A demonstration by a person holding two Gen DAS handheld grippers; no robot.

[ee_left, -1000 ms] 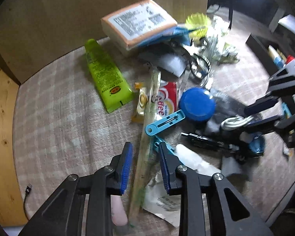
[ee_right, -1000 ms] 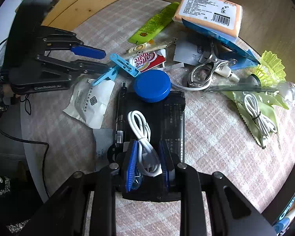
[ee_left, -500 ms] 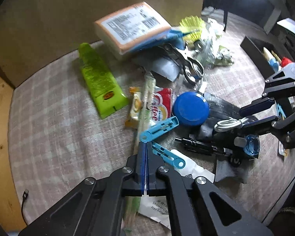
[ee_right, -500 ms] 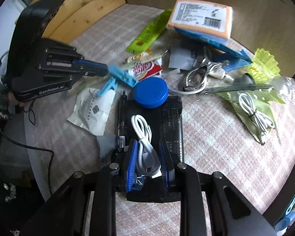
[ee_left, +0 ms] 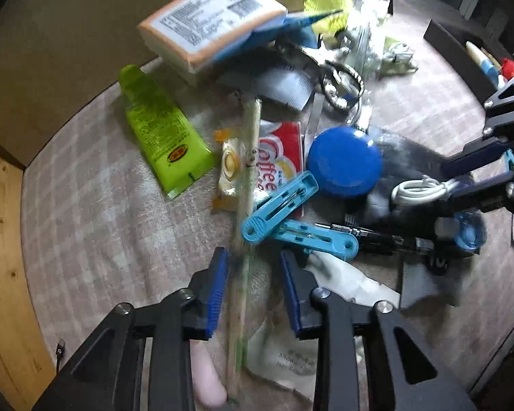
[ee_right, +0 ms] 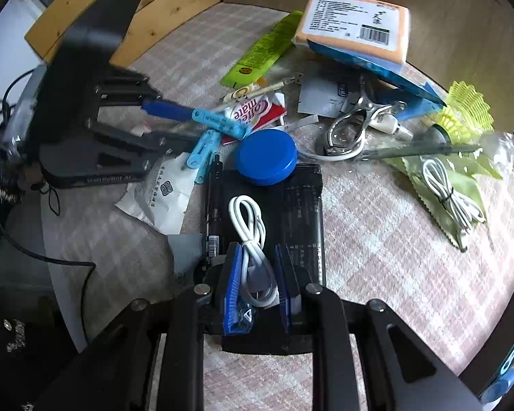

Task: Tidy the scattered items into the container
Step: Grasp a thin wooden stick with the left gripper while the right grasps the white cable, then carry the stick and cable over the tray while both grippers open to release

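Between the blue pads of our left tool [ee_left: 254,284] lies a long thin wrapped stick [ee_left: 244,226], close to the left pad with a gap at the other; the jaws have just been opening and stand narrow, not pressing it. To take it well we should centre it, close low on the wrapper and lift straight, keeping clear of the light-blue clothes pegs [ee_left: 291,219] that cross it. Our right tool [ee_right: 257,282] stands narrow around the coiled white cable [ee_right: 248,219] on a black packet [ee_right: 291,212]; whether the pads pinch it we cannot tell. Everything lies on a round bench [ee_right: 377,246] under a pale checked cloth, with board behind. A dark tray [ee_left: 459,48], probably the container, sits at the far right edge, well apart from the stick.
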